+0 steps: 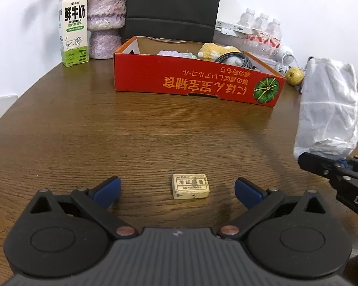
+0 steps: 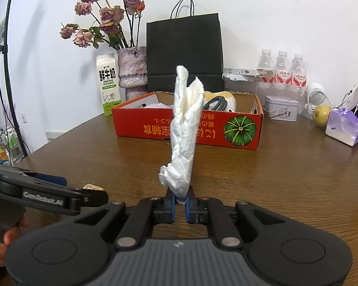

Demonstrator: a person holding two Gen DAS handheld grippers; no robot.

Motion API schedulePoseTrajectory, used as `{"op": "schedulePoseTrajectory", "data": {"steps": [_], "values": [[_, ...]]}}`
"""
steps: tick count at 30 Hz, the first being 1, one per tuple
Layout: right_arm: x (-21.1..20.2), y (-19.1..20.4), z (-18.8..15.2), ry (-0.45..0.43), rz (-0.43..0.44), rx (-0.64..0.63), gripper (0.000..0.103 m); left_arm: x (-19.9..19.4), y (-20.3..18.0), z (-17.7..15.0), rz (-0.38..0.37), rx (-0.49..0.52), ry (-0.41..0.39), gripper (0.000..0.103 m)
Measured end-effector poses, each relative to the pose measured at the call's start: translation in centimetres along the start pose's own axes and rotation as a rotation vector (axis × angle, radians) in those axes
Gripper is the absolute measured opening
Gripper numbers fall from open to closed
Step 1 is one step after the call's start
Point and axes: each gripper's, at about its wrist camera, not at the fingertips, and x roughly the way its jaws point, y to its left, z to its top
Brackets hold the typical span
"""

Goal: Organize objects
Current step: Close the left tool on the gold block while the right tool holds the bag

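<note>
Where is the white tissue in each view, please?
Left wrist view: the tissue is at the right edge, held up above the right gripper.
Right wrist view: the tissue stands in the centre, pinched at its bottom.
Shared landmark: the red box behind it.

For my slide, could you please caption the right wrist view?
Right tongs shut on a crumpled white tissue, held upright before the red cardboard box on the wooden table.
</note>
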Motion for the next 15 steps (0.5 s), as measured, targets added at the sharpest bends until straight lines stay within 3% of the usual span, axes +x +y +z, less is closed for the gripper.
{"op": "schedulePoseTrajectory", "data": {"steps": [15], "values": [[-0.2,0.2,0.0,-0.006,0.006,-0.002,0.007,1.0,-1.5,-0.1,0.107,0.048,0.002,0.103]]}}
